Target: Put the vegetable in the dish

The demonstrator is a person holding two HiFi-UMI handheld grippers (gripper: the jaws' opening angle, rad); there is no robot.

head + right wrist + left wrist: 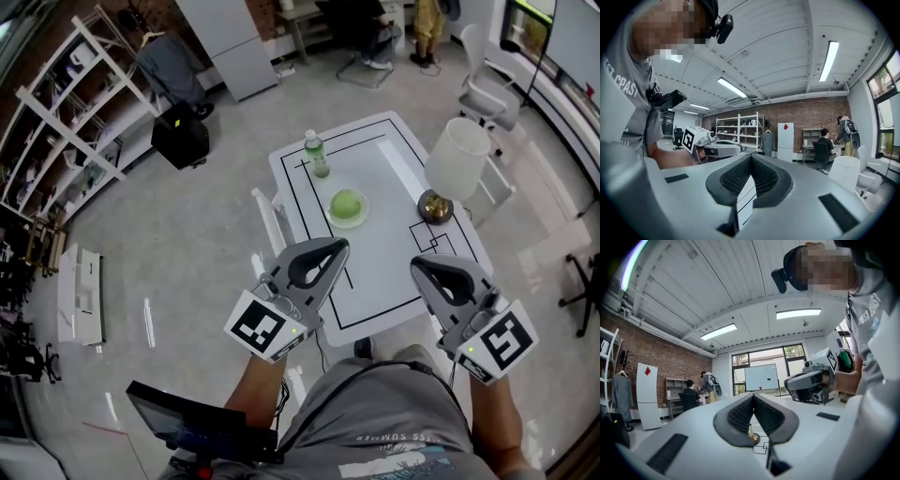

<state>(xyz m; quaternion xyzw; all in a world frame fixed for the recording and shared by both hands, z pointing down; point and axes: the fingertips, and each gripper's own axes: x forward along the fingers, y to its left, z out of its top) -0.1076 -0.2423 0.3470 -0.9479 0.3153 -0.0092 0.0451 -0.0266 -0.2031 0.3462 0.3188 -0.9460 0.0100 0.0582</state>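
One green vegetable sits in the pale green dish near the middle of the white desk, so the task looks done. Both tongs are held near the person, over the desk's near edge and well apart from the dish. The left tongs are fully closed with nothing between the pads, which the left gripper view confirms. The right tongs are also pressed together and empty.

The remaining risks are probably small. The vegetable is round and the dish looks shallow, so a knock to the desk could roll it out. A clear bottle stands just behind the dish and a lamp with a brass foot stands to its right. Any return reach with the tongs could tip either one.

Little writing can be read. The person's grey shirt shows "SUMMER" near its hem, and the rest is cut off. The bottle's label is too small to read. The marker cubes carry only black-and-white patterns, and the black lines on the desk are plain outlines without words.
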